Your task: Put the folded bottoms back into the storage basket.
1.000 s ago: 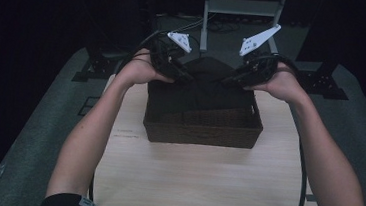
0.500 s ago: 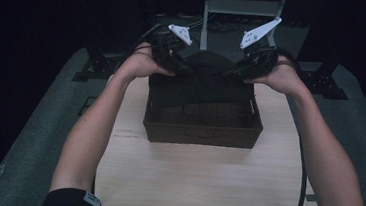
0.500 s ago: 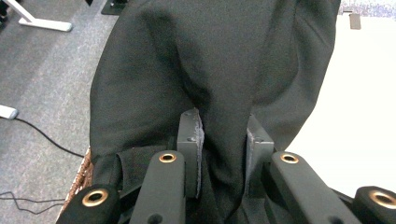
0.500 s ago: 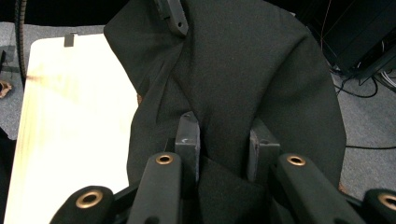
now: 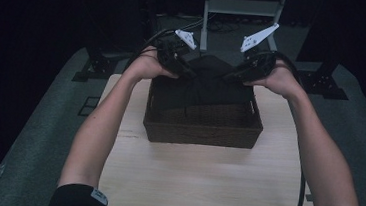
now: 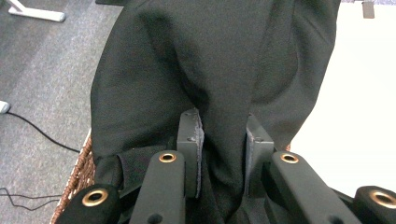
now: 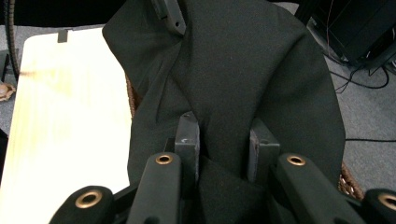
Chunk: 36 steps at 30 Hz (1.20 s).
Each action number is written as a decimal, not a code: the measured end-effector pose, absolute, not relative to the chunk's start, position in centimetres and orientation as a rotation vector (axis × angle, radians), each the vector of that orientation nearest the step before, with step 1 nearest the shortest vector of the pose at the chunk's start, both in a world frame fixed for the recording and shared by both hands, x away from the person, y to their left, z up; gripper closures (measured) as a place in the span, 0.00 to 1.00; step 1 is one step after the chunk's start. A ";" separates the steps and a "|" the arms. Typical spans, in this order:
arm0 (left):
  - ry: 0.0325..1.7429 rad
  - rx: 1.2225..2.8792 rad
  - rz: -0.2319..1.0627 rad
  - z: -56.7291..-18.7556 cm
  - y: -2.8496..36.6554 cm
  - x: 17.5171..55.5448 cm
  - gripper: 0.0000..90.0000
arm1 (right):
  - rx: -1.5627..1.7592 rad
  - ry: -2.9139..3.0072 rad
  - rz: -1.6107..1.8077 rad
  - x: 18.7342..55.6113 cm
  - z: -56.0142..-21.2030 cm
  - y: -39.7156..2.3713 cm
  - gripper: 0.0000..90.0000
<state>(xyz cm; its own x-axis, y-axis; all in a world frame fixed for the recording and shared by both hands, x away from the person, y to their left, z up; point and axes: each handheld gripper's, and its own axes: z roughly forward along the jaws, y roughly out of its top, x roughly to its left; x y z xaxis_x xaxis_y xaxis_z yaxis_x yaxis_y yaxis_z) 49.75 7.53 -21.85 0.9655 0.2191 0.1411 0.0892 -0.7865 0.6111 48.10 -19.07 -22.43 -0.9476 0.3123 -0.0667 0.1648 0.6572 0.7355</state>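
Note:
A black cloth (image 5: 208, 82) hangs stretched between my two grippers over the far half of a dark brown wicker basket (image 5: 202, 130), its lower part draped inside. My left gripper (image 5: 187, 75) is shut on the cloth's left end, and a thick fold (image 6: 224, 140) sits bunched between its pads. My right gripper (image 5: 229, 78) is shut on the right end, with a fold (image 7: 224, 135) pinched between its pads. Both hands hold the grippers just above the basket's far rim.
The basket stands on a light wooden table (image 5: 199, 184), with bare tabletop in front of it. Grey carpeted floor (image 5: 42, 136) surrounds the table. A white metal stand (image 5: 206, 14) and cables (image 5: 197, 26) lie beyond the far edge.
Both hands have come slightly toward me and lower with the cloth, which now sags deeper into the basket. Both grips are unchanged.

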 end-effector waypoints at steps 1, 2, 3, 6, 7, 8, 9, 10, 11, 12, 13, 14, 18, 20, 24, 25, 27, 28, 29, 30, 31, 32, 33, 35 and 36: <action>0.216 2.478 0.269 -22.0 7.4 49.9 0.81 | 0.396 2.689 1.161 48.2 -22.5 -19.1 0.78; 0.210 2.484 0.274 -22.1 7.4 49.9 0.81 | 0.398 2.692 1.157 48.3 -22.7 -19.1 0.78; 0.215 2.482 0.271 -22.3 7.3 50.0 0.81 | 0.399 2.692 1.156 48.3 -22.9 -19.1 0.78; 0.216 2.485 0.268 -22.6 7.2 50.3 0.81 | 0.408 2.693 1.171 48.6 -23.4 -19.3 0.78; 0.215 2.493 0.268 -22.6 7.2 50.3 0.81 | 0.411 2.694 1.174 48.7 -23.5 -19.3 0.78; 0.215 2.493 0.268 -22.6 7.2 50.3 0.81 | 0.414 2.696 1.173 48.8 -23.6 -19.3 0.78; 0.216 2.498 0.269 -22.9 7.1 50.5 0.81 | 0.416 2.700 1.165 48.9 -23.8 -19.2 0.78; 0.216 2.498 0.269 -22.9 7.1 50.5 0.81 | 0.416 2.700 1.165 48.9 -23.8 -19.2 0.78; 0.219 2.503 0.266 -23.2 7.1 50.6 0.81 | 0.416 2.702 1.154 49.0 -23.9 -19.1 0.78; 0.219 2.503 0.266 -23.2 7.1 50.6 0.81 | 0.415 2.702 1.153 49.0 -24.0 -19.1 0.78; 0.221 2.502 0.264 -23.4 7.1 50.6 0.81 | 0.415 2.702 1.153 49.0 -24.0 -19.1 0.78; 0.220 2.499 0.268 -23.5 7.1 50.7 0.81 | 0.418 2.707 1.150 49.1 -24.1 -19.1 0.78; 0.230 2.488 0.265 -23.9 7.4 50.7 0.81 | 0.426 2.714 1.147 49.3 -24.3 -19.0 0.78; 0.231 2.489 0.263 -24.1 7.5 50.7 0.81 | 0.422 2.718 1.144 49.4 -24.4 -18.9 0.78; 0.238 2.487 0.260 -24.3 7.7 50.8 0.81 | 0.419 2.720 1.140 49.4 -24.6 -18.6 0.78; 0.240 2.488 0.260 -24.4 7.7 50.8 0.81 | 0.425 2.722 1.139 49.4 -24.7 -18.6 0.78; 0.237 2.493 0.265 -24.5 7.7 50.8 0.81 | 0.422 2.725 1.140 49.5 -24.9 -18.5 0.78; 0.241 2.493 0.266 -24.5 7.8 50.8 0.81 | 0.425 2.725 1.139 49.5 -24.9 -18.4 0.78; 0.241 2.495 0.264 -24.6 7.8 50.9 0.82 | 0.432 2.726 1.138 49.5 -25.0 -18.4 0.78; 0.241 2.495 0.263 -24.7 7.8 50.9 0.81 | 0.426 2.725 1.139 49.6 -25.1 -18.4 0.78; 0.239 2.498 0.261 -24.8 7.8 51.0 0.82 | 0.425 2.728 1.138 49.7 -25.2 -18.3 0.78; 0.239 2.498 0.261 -24.8 7.8 51.0 0.81 | 0.425 2.728 1.138 49.7 -25.2 -18.3 0.78; 0.243 2.495 0.260 -25.0 7.7 51.0 0.82 | 0.423 2.732 1.135 49.8 -25.4 -18.3 0.78; 0.236 2.496 0.266 -25.2 7.8 51.1 0.81 | 0.426 2.734 1.134 49.9 -25.5 -18.3 0.78; 0.239 2.488 0.261 -25.4 7.8 51.2 0.81 | 0.427 2.735 1.135 49.9 -25.6 -18.3 0.78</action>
